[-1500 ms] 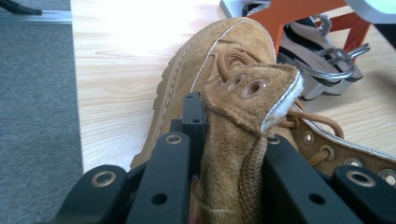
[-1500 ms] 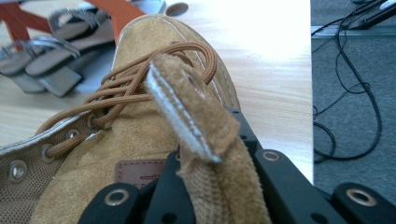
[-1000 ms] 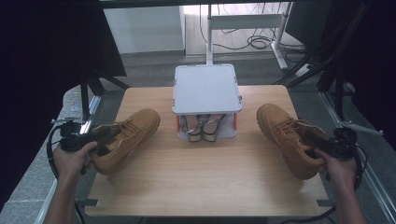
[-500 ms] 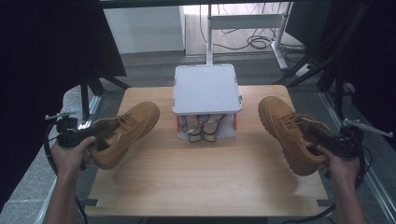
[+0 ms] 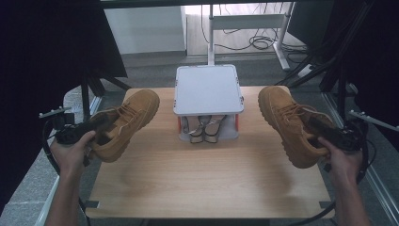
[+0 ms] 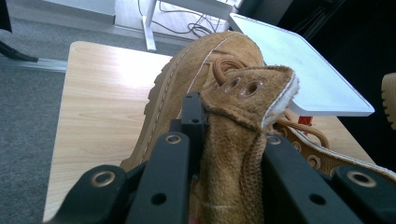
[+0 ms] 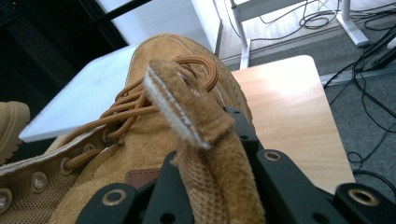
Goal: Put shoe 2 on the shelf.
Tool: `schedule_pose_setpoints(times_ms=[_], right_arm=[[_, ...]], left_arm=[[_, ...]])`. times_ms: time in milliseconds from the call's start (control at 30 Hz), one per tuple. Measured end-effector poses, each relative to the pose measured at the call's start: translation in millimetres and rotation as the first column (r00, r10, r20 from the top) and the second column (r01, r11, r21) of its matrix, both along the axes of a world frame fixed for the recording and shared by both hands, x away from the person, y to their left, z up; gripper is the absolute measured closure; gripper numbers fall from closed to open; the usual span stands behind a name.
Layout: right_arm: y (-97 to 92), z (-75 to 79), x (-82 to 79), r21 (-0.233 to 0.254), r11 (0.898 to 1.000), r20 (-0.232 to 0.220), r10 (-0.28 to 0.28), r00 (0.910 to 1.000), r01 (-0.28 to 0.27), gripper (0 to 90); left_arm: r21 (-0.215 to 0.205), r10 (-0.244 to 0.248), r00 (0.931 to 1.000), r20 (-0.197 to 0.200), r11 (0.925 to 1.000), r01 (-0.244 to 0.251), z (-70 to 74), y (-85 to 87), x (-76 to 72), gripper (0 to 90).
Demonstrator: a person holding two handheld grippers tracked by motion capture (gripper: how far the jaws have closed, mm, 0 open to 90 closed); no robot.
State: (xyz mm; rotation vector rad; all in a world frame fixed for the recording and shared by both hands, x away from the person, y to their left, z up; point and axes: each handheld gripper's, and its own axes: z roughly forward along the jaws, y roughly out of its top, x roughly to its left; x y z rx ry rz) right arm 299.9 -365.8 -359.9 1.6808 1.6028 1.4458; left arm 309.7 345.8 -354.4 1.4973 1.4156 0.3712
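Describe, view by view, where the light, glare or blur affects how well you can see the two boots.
High view: the table is evenly lit, dark at both sides. Left gripper view: glare whitens the wood beside the left boot; the nearest suede is soft. Right gripper view: the right boot has a blurred collar, and the white lid is washed out.

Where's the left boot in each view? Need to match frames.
High view: left boot at left, held over the table edge.
Left gripper view: centre, its collar between the jaws.
Right gripper view: its toe at the far left edge.
Shared landmark: white lid of the middle box.

Both boots (image 5: 126,123) higher off table (image 5: 207,179)
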Motion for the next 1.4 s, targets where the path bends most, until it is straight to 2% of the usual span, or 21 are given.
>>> schedule_pose_setpoints(times_ms=[167,267,400,600,700,833,1067,1200,1400], right_arm=[[8.9,15.7,6.8,0.003,1.000,0.014,0.006,0.9999,-0.006,83.2],[13.9,23.4,10.9,0.019,1.000,0.023,0.012,0.9997,-0.013,83.1],[23.6,34.9,14.3,0.016,1.000,0.043,0.017,0.9989,-0.018,83.1],[34.0,38.3,19.6,0.038,0.999,0.049,0.031,0.9983,-0.033,83.1],[39.1,39.8,23.2,0.034,0.999,0.054,0.032,0.9981,-0.033,83.1],[43.8,42.8,28.5,0.041,0.999,0.053,0.029,0.9982,-0.031,83.2],[52.7,46.4,34.8,0.026,0.999,0.051,0.036,0.9980,-0.037,83.2],[58.7,50.3,38.4,0.022,0.999,0.054,0.041,0.9977,-0.043,83.3],[66.8,58.0,43.4,0.041,0.998,0.059,0.043,0.9974,-0.045,83.3]], left_arm=[[-0.009,-0.010,0.9999,0.009,0.9999,0.010,10.3,-2.3,3.8,80.5],[-0.034,-0.012,0.9998,0.015,0.9993,0.013,14.8,-4.5,6.3,80.4],[-0.068,-0.019,0.9998,0.007,0.9975,0.019,15.4,-5.3,9.9,80.4],[-0.060,-0.008,0.9996,0.029,0.9982,0.010,24.7,-11.8,11.6,80.4],[-0.084,-0.009,0.9991,0.041,0.9964,0.012,30.0,-13.2,13.7,80.0],[-0.077,-0.009,0.9991,0.042,0.9969,0.012,31.9,-17.1,17.8,80.1],[-0.072,0.005,0.9991,0.042,0.9974,-0.002,31.8,-22.3,23.9,80.6],[-0.056,0.000,0.9990,0.046,0.9984,0.002,38.0,-26.4,26.7,80.7],[-0.051,-0.007,0.9983,0.058,0.9987,0.010,51.0,-34.5,29.6,80.8]])
